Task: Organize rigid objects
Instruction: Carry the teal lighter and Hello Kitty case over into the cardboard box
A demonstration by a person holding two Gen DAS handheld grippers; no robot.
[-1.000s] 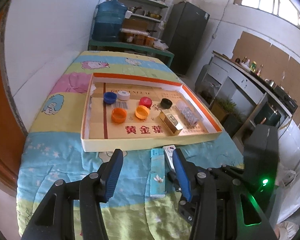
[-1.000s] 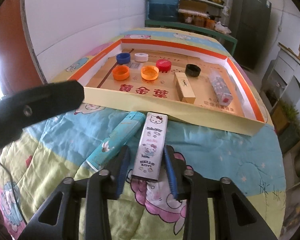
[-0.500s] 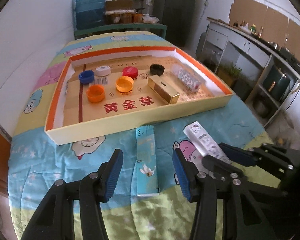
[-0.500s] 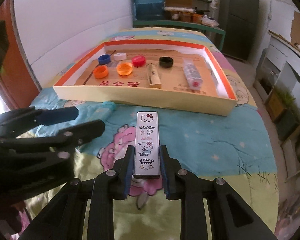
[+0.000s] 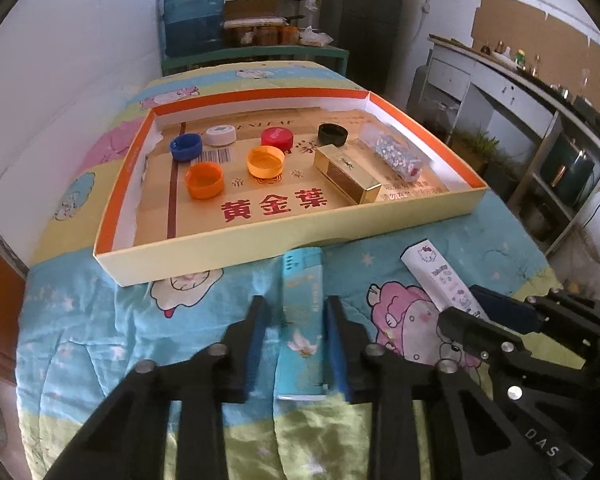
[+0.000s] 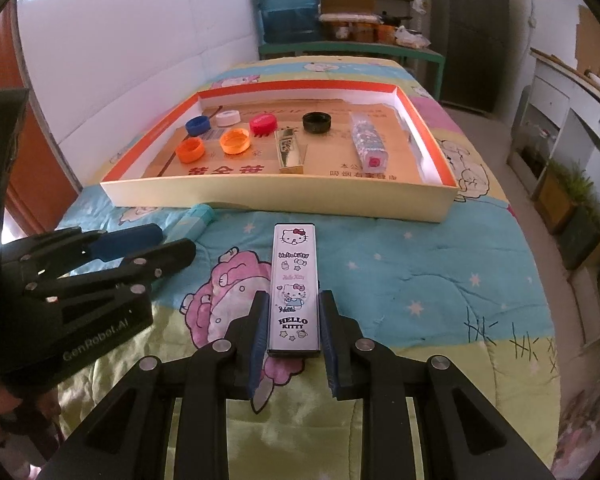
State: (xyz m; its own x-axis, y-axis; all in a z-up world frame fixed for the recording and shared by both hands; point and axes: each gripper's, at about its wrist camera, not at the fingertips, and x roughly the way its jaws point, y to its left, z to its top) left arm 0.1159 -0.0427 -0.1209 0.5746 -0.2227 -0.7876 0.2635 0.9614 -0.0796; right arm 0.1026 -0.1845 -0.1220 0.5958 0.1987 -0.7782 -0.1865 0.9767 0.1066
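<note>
A shallow cardboard tray [image 5: 300,236] [image 6: 284,202] on the bed holds several bottle caps, a gold box [image 5: 346,175] [image 6: 290,151] and a clear patterned tube [image 5: 392,154] [image 6: 367,142]. My left gripper [image 5: 296,320] straddles a teal flat box [image 5: 302,320] lying on the quilt, with its jaws close on both sides. My right gripper [image 6: 294,320] is shut on a white Hello Kitty box [image 6: 295,284], which also shows in the left wrist view [image 5: 444,280]. The teal box's end shows in the right wrist view [image 6: 192,220].
A cartoon quilt [image 6: 400,272] covers the bed. A white wall [image 5: 60,60] runs along the left. A green shelf unit with a blue water jug [image 6: 288,4] stands beyond the bed. A counter [image 5: 520,92] and a dark fridge [image 6: 472,28] are at the right.
My left gripper has moved forward over the teal box and narrowed its jaws around it. My right gripper stays closed on the Hello Kitty box.
</note>
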